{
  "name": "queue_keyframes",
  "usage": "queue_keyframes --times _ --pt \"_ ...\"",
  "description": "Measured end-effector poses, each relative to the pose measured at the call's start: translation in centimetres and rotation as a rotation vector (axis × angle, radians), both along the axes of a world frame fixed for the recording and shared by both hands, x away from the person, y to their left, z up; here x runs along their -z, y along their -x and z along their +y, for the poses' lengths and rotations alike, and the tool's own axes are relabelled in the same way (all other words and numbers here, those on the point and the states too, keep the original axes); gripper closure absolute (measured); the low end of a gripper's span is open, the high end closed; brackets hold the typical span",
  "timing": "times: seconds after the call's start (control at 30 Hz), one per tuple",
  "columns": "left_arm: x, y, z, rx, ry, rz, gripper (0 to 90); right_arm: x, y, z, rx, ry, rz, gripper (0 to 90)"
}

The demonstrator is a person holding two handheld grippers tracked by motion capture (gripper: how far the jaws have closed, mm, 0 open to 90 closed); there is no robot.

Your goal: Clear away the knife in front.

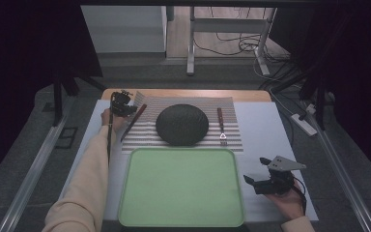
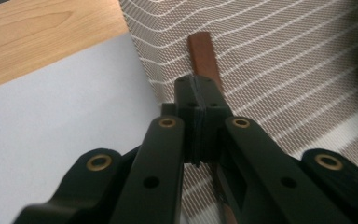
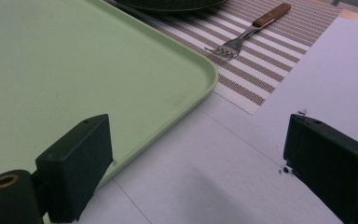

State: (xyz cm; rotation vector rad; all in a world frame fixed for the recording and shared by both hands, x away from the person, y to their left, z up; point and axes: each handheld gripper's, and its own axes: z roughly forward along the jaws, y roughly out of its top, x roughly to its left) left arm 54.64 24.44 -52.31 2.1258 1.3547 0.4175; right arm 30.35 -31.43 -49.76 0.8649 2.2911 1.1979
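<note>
The left gripper (image 1: pixel 131 110) is seen closed above the knife (image 1: pixel 134 122), which is laid on the striped mat (image 1: pixel 232 137) left of the dark plate (image 1: pixel 182 124); its brown handle (image 2: pixel 205 56) is seen just beyond the pressed jaws; whether it is touched cannot be told; the right gripper (image 1: pixel 252 173) is held open beside the green tray (image 1: pixel 181 188).

My two grippers are black, the left gripper (image 1: pixel 121 105) and the right gripper (image 1: pixel 263 181), with small brass-coloured rings at the joints. The knife (image 2: pixel 204 55) under my left one has a red-brown handle. The fork (image 3: pixel 249 32) has a brown wooden handle and silver prongs. The placemat (image 1: pixel 234 135) has beige and white stripes. The plate (image 1: pixel 182 124) is dark grey, the tray (image 1: pixel 181 186) light green, the table cover (image 1: pixel 265 130) pale grey-blue.
</note>
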Motion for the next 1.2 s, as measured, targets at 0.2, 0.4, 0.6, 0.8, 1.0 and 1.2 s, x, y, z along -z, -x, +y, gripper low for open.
queue_keyframes --times 0.2,0.4,0.6,0.8,1.0,1.2 --pt "0.9 -1.1 -0.2 0.005 -0.012 0.018 88.8 0.1 0.0 0.1 -0.005 0.002 0.002 8.0" --pt "1.1 -1.3 -0.8 0.042 0.010 0.017 88.9 0.1 -0.1 0.1 -0.005 0.010 0.006 8.0" --pt "1.0 -0.8 -2.1 0.114 0.028 0.039 88.9 0.1 -0.1 0.1 -0.005 0.005 0.005 8.0" --pt "0.8 0.1 -3.2 0.173 0.029 0.046 88.9 0.1 -0.1 0.1 -0.007 -0.001 0.006 8.1" --pt "0.7 0.9 -3.6 0.209 0.027 0.055 88.8 0.2 -0.2 0.1 -0.012 -0.003 0.005 8.1" --pt "0.5 1.6 -4.1 0.238 0.017 0.063 88.9 0.2 -0.4 0.1 -0.018 -0.003 0.009 8.3"
